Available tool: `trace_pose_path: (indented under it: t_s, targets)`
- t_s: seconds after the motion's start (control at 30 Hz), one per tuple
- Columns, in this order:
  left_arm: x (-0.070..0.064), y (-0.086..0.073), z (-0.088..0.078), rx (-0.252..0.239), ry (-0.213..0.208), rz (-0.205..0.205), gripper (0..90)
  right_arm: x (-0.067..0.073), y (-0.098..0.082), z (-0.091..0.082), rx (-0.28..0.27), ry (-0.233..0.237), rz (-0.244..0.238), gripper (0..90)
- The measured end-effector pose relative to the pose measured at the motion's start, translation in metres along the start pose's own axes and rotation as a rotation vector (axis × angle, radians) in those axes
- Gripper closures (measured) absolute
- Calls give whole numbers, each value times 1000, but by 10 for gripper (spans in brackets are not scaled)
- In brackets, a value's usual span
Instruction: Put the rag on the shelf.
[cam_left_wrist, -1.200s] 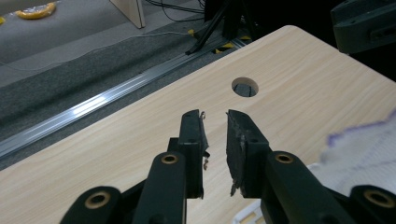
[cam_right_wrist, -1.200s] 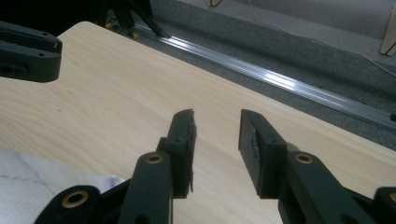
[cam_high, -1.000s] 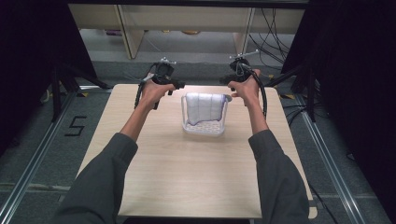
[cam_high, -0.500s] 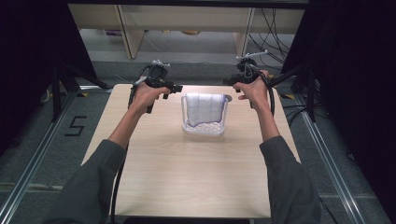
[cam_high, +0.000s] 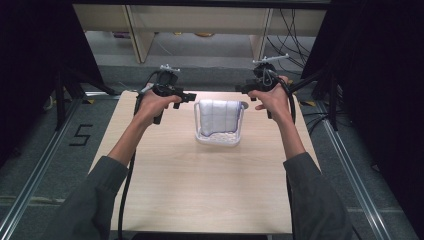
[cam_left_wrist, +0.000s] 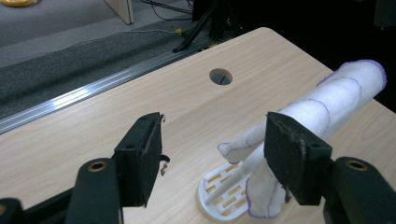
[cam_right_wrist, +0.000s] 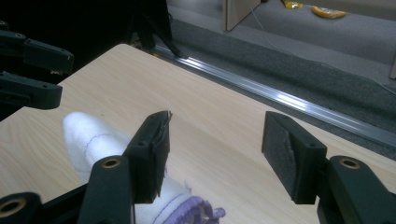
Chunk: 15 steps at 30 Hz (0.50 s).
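At the bottom of the high view the person's grey sleeves come in over bare wood, the forearms reaching up the frame toward the far half of the bench. Above the frame's middle stands a small white rack with a white cloth, edged in purple stitching, draped over its top bar so that it hangs down both sides; that looks like a towel left to dry or be stored, and it rests there on its own.

Either side of it, level with its top, are the hands. The left gripper sits just left of the cloth and the right gripper just right, both pointing inward and apart from it. Their jaws have just been opening. In the left gripper view the jaws stand wide with only bench between them, the cloth and rack base lying beyond the right-hand jaw. In the right gripper view the jaws likewise gape over bare wood, the cloth at lower left behind one jaw. This looks like a release after hanging.

Farther up, beyond the bench edge, lie grey floor, wooden legs and cables.
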<state>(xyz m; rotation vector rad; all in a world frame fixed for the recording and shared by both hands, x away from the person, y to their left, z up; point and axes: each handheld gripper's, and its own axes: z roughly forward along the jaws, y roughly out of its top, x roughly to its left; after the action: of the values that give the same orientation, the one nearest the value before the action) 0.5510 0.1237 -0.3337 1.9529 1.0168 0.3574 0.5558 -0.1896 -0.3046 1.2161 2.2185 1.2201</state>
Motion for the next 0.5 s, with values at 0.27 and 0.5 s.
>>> trace_pose_path:
  t_s: [0.27, 0.5]
  targets:
    - [-7, -11, -12, -11, -41, 6, 351, 2, -9, -9, -14, 22, 6, 405]
    - [-20, -20, -20, -19, -82, 35, 341, 7, -16, -14, -20, 33, -31, 391]
